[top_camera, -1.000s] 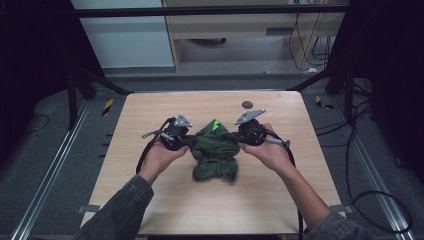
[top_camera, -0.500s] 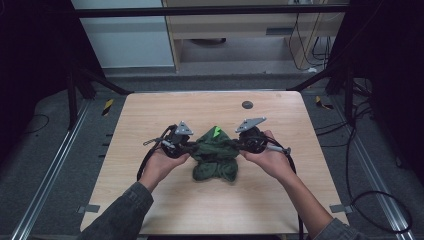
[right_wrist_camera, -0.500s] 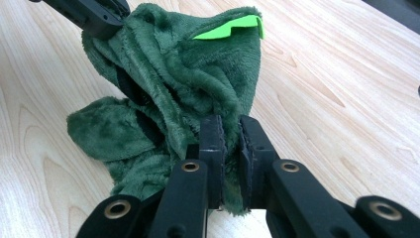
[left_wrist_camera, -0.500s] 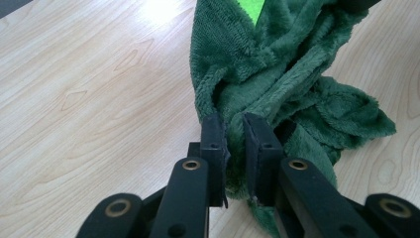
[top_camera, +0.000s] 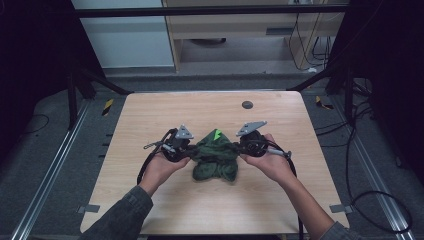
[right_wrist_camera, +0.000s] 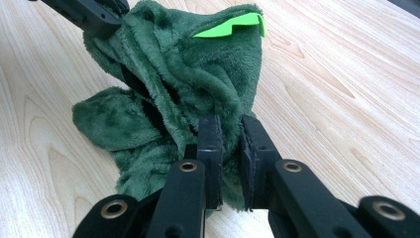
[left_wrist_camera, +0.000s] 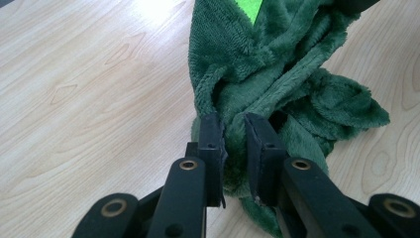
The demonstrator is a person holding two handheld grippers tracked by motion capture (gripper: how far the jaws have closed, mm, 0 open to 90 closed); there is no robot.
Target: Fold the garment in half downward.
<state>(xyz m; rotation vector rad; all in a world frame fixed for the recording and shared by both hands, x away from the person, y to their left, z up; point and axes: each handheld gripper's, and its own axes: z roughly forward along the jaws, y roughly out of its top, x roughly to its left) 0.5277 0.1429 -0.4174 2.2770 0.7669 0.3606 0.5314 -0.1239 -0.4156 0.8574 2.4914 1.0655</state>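
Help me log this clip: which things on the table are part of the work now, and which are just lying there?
In use:
green fleece cloth
left hand-held gripper, shut on the cloth's edge
right hand-held gripper, shut on its other edge

Lying about:
small dark disc near the table's far edge, untouched

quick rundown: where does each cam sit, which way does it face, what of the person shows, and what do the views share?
High view: above the person's side, looking forward and down on the table; forearms, hands, left gripper, right gripper.
Left gripper view: on the left gripper, looking along its jaws pinching the green cloth.
Right gripper view: on the right gripper, jaws pinching the cloth's other side; the left gripper at top left.
Shared: cloth with its bright green patch.
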